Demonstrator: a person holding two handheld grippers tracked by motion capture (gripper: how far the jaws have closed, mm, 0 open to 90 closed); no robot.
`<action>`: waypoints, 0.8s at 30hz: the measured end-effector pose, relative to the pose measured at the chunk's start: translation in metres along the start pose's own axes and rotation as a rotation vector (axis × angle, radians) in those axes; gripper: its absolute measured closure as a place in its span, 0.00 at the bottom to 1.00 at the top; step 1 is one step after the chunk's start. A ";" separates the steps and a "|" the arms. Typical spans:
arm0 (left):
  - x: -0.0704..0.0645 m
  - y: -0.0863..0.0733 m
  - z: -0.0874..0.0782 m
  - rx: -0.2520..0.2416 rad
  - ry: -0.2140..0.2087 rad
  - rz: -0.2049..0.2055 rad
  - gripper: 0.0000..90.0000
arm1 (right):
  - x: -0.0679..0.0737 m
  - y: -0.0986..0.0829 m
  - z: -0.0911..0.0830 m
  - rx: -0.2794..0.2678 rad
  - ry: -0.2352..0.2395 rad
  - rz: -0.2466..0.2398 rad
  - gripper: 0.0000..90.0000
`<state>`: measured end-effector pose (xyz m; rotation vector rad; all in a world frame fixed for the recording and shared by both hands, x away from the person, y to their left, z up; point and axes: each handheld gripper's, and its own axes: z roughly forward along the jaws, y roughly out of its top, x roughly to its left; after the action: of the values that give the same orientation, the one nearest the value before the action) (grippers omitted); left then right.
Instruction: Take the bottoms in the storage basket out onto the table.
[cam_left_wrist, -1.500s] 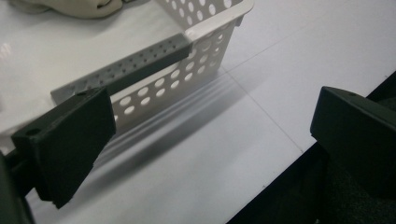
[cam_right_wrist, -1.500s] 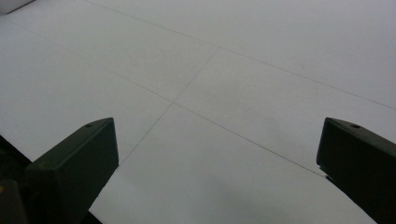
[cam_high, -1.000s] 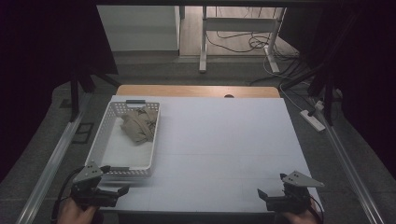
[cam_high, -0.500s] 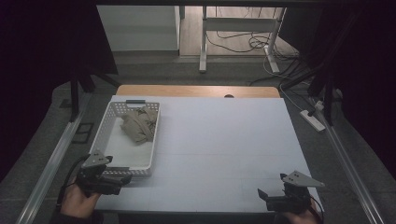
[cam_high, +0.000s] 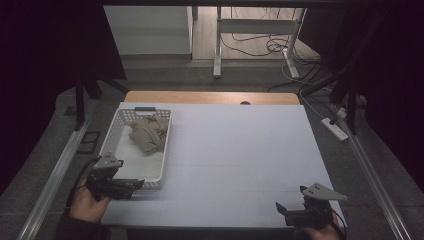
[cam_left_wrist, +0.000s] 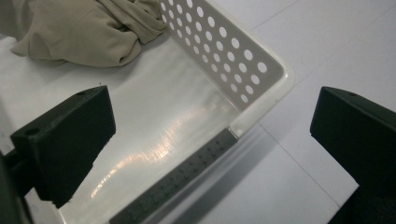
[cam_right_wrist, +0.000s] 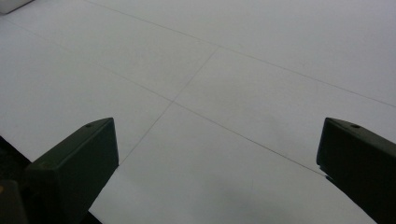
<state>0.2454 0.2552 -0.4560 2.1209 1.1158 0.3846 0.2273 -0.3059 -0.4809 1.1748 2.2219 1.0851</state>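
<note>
Under both grippers lies the white table (cam_high: 240, 150), bare ahead of the right gripper (cam_high: 282, 210), jaws spread wide, holding nothing. White perforated basket (cam_high: 116, 131): its near right corner sits between the wide-open jaws of the left gripper (cam_high: 136, 184), which holds nothing. Crumpled beige cloth (cam_high: 147, 134) lies in the basket's far half, well ahead of the left jaws.

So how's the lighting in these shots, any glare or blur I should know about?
High view: dim, with dark surroundings and the white table top evenly lit. Left gripper view: a streak of glare on the floor of the white perforated plastic basket, its near rim smeared. Right gripper view: flat, soft light, no glare.
</note>
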 end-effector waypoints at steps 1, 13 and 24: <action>0.000 0.000 0.000 0.000 0.000 0.000 0.00 | 0.000 0.000 0.000 0.000 0.000 0.000 0.00; 0.012 0.014 0.012 0.026 0.016 -0.008 0.00 | 0.000 0.000 0.000 0.004 0.002 -0.002 0.00; 0.024 0.026 0.020 0.052 0.019 -0.015 0.00 | 0.000 0.000 0.000 0.008 0.003 -0.004 0.00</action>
<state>0.2864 0.2559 -0.4530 2.1569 1.1634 0.3733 0.2274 -0.3053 -0.4810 1.1719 2.2318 1.0787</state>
